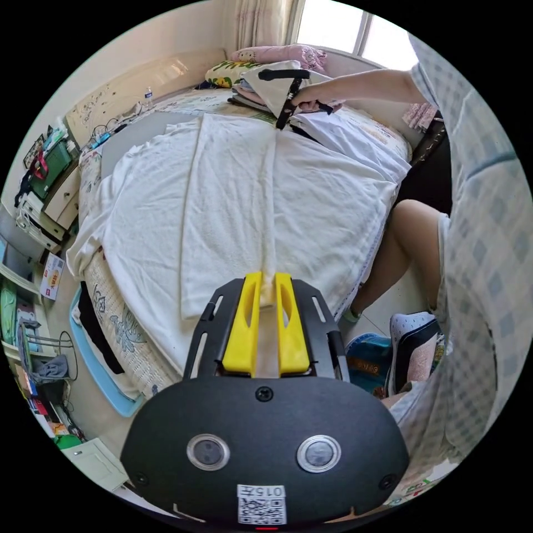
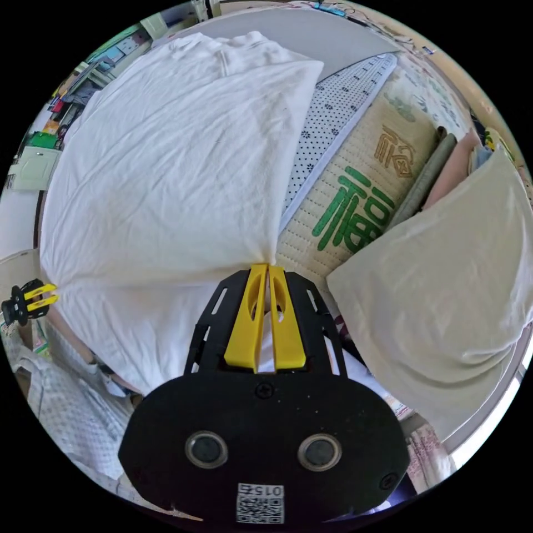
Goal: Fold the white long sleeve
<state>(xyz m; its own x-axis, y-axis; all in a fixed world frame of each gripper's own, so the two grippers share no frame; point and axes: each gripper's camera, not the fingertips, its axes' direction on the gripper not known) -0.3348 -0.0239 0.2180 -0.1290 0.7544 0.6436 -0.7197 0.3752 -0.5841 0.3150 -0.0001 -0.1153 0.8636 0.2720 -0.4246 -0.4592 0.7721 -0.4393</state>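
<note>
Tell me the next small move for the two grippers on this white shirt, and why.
Probably carry both grippers sideways together and lay the held fold across the shirt. The left gripper and the right gripper each pinch one end of a raised ridge running the length of the white long sleeve, stretched taut between them over the bed, so the fold line is already set.

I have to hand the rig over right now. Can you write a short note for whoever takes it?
Left gripper: shut on the white long sleeve, at its near edge.
Right gripper: shut on the same garment, at the far edge.
The garment lies stretched between them over the bed, one side already folded in along its length.
Left: remaining folds, then release.
</note>
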